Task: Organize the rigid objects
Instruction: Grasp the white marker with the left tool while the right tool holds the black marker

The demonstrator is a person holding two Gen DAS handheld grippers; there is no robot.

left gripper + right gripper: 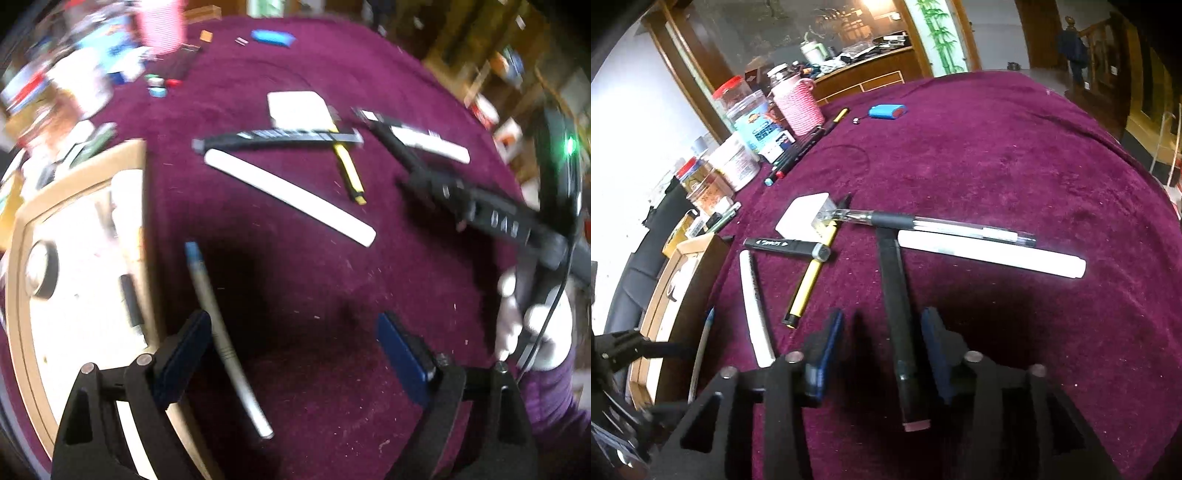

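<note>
- A desk (1015, 155) covered in dark red velvet cloth fills both views, with wooden cabinets behind it.
- Left tool (291, 354): jaws spread wide and gripping nothing, above the cloth. A silver pen with a blue tip (218, 332) lies on the cloth just inside its left finger.
- Beside that tool on the left sits a shallow cardboard box (85, 236) with a white lining; a dark marker lies inside it, along with a round object too blurred to name.
- Right tool (881, 350): jaws partly apart, with a black pen (895, 306) lying between them close to the right finger; whether the pad touches it I cannot tell.
- Farther out lie a long white pen (993, 254), a clear gel pen (942, 223), a yellow pen (812, 273), a black marker (786, 245) resting across the yellow pen, a white stick (755, 306) and a small white box (801, 216).
- At the far edge: a blue case (886, 110), a pink woven holder (799, 107), jars (738, 155) and more markers.
</note>
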